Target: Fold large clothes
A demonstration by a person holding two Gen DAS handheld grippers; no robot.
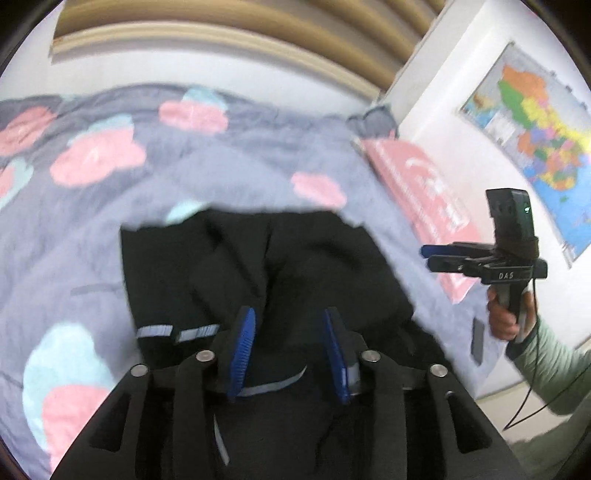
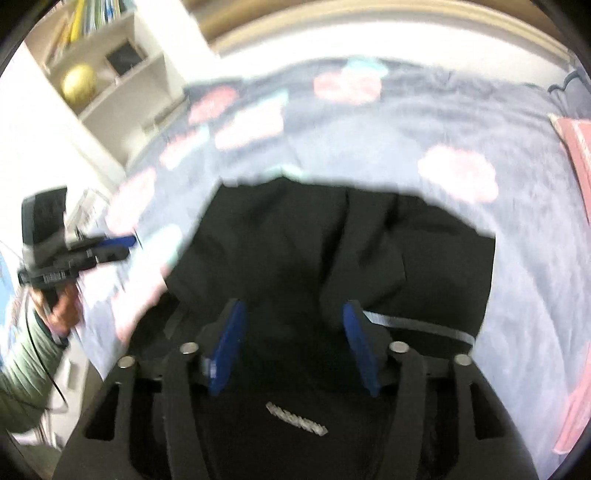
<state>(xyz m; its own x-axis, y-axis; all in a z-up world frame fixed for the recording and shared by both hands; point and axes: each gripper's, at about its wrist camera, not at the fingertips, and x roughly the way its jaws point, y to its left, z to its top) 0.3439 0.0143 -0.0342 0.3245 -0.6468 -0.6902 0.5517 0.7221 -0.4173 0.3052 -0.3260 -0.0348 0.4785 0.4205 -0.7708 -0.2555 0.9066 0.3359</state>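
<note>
A black garment [image 1: 277, 258] with grey reflective stripes lies bunched on a bed cover [image 1: 221, 158] printed with pink and pale blue patches. My left gripper [image 1: 290, 317] hovers over the garment's near part, its blue pads apart with nothing pressed between them. In the right wrist view the same garment [image 2: 332, 251] spreads ahead, and my right gripper [image 2: 294, 308] stands open above it, its jaws wide and bare. Each gripper shows side-on in the other view, held in a hand: the right gripper [image 1: 428, 256] and the left gripper [image 2: 129, 247]. Both views are blurred.
A pink-red flat item [image 1: 417, 195] lies at the bed's right edge by a white wall with a coloured map [image 1: 535, 122]. A wooden headboard [image 1: 221, 33] runs along the far side. Left of the bed stands a shelf with a yellow ball [image 2: 79, 83]. A green sleeve [image 1: 546, 369] reaches in.
</note>
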